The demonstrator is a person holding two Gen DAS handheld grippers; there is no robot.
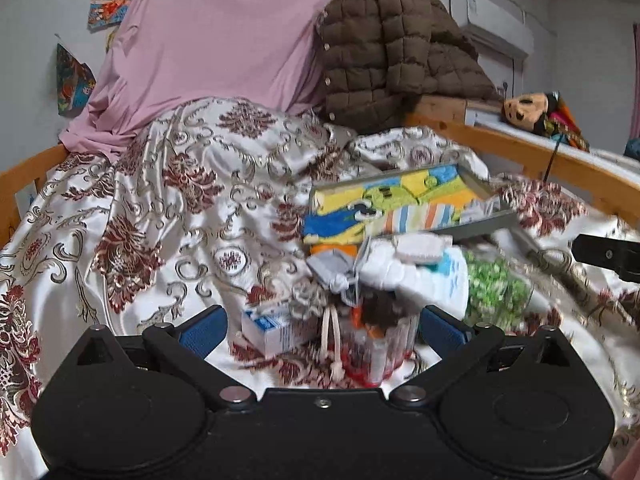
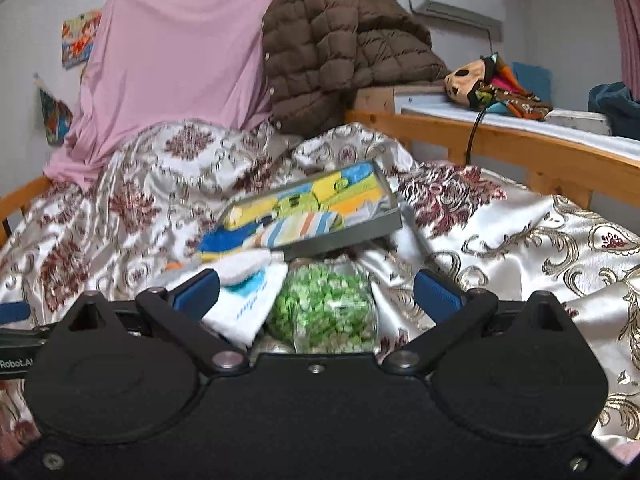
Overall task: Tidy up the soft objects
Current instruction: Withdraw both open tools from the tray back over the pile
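A grey tray (image 1: pixel 486 226) (image 2: pixel 352 236) tilts on the bed, packed with folded yellow, blue and striped cloths (image 1: pixel 384 200) (image 2: pixel 304 208). Below it lie a white cloth (image 1: pixel 420 276) (image 2: pixel 248 304), a clear bag of green bits (image 1: pixel 496 292) (image 2: pixel 324 308), a small blue-white box (image 1: pixel 276 330) and a clear pouch with red trim (image 1: pixel 380 344). My left gripper (image 1: pixel 322 326) stands open around the pouch and box. My right gripper (image 2: pixel 318 290) is open, with the green bag and white cloth between its fingers. The right gripper's black finger (image 1: pixel 608 256) shows in the left wrist view.
A white satin bedspread with maroon and gold pattern (image 1: pixel 160 208) (image 2: pixel 520 240) covers the bed. A pink sheet (image 1: pixel 208 40) (image 2: pixel 172 72) and brown puffer jacket (image 1: pixel 392 48) (image 2: pixel 336 48) pile behind. A wooden rail (image 2: pixel 500 148) and plush doll (image 2: pixel 480 80) stand right.
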